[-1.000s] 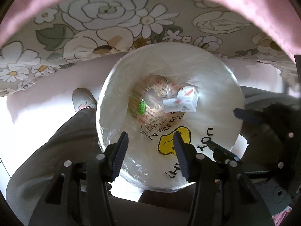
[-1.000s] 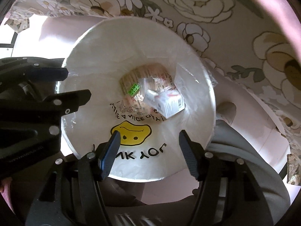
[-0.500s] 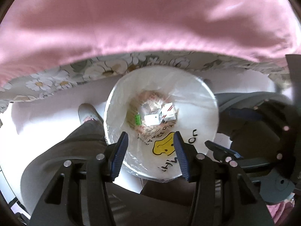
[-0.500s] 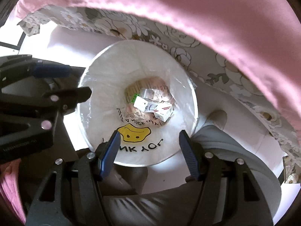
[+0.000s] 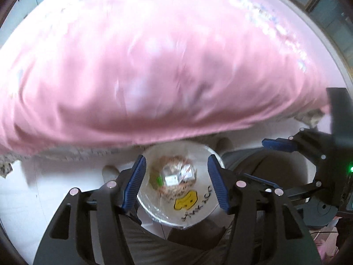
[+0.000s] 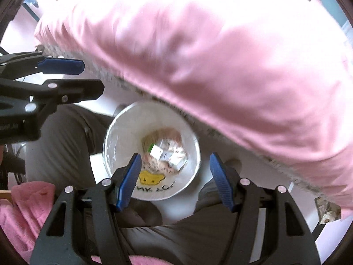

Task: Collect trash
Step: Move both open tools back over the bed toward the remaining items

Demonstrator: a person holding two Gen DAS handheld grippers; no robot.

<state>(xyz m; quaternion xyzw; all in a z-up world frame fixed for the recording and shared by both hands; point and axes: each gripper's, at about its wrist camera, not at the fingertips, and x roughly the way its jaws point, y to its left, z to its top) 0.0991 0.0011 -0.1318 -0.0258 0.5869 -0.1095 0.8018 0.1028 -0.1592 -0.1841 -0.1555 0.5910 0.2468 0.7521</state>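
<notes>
Both views now look at the trash bin from higher up than a second ago: it looks much smaller, and the pink bed cover fills the upper part of each view where the flowered sheet showed before. The left hand-held gripper has just been opening its jaws, and nothing is between them. It stands moderately wide and empty. The right hand-held gripper has the same gap as before, also moderately wide and also empty.

The bin stands on the pale floor beside the bed, between the person's legs. It is lined with a white plastic bag that has a yellow face and black letters printed on it. At the bottom lies the collected trash: some small white cartons, a bit of green, and crumpled printed wrappers.

I judge that one round of dropping is finished, because the trash is inside and both grippers are free. Whether more trash waits on the bed or elsewhere I cannot tell; the cover is blurred, and only some unclear dark and red things show at its far edge in the left view.
</notes>
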